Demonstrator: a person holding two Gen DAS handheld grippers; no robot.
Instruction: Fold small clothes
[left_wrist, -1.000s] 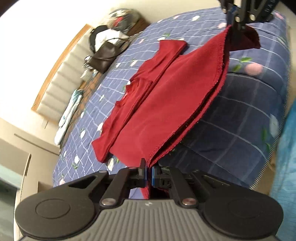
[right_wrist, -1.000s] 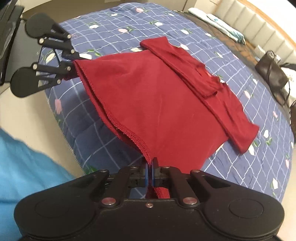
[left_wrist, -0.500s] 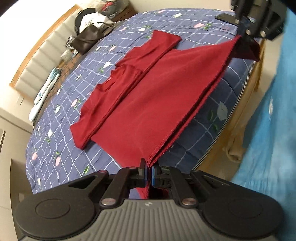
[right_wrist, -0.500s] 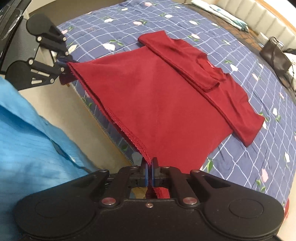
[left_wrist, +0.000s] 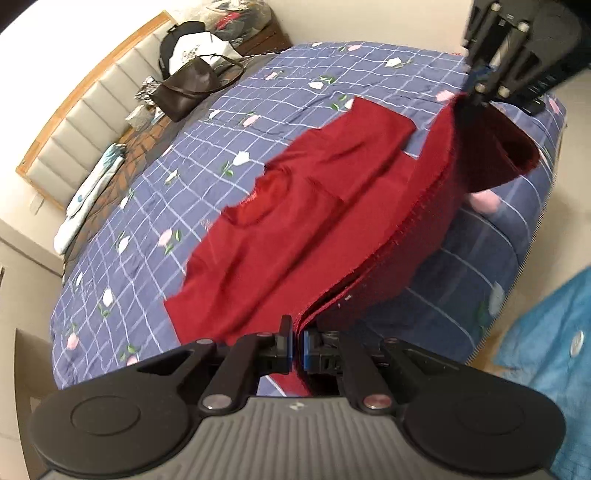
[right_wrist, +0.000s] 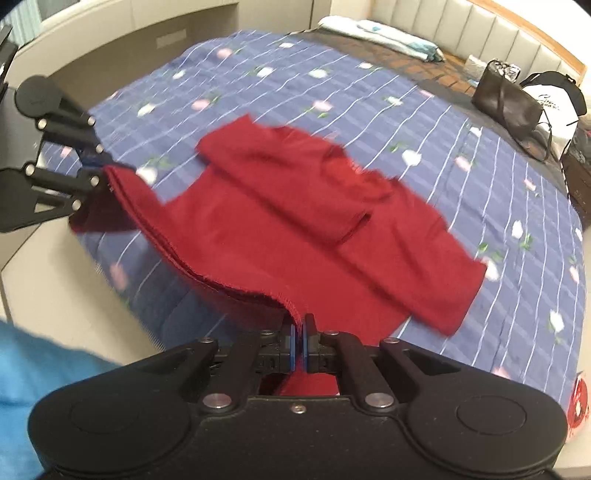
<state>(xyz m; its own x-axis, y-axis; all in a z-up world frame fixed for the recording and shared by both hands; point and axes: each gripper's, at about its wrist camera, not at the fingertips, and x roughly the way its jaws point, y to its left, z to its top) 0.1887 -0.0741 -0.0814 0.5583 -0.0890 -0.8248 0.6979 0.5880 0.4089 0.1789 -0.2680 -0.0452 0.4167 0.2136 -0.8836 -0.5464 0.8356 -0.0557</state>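
Left wrist view: left gripper (left_wrist: 297, 341) at 6 o'clock, jaws closed on the hem of the red shirt (left_wrist: 295, 229). Shirt lies on the bed (left_wrist: 184, 155), hem lifted. Right gripper (left_wrist: 476, 85) at 1 o'clock pinches the other corner. Brown bag (left_wrist: 188, 86) at 11 o'clock; writing on the white bag (left_wrist: 195, 50) unreadable.

Right wrist view: right gripper (right_wrist: 298, 341) clamped on the hem; left gripper (right_wrist: 94, 166) at 9 o'clock grips the far corner.

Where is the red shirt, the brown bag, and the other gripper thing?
Red shirt (left_wrist: 295, 236), left wrist view: on its flat middle panel.
Brown bag (right_wrist: 506, 103), right wrist view: on its leather side.
Left gripper (right_wrist: 98, 164), right wrist view: between its fingertips, pinching the shirt's hem.
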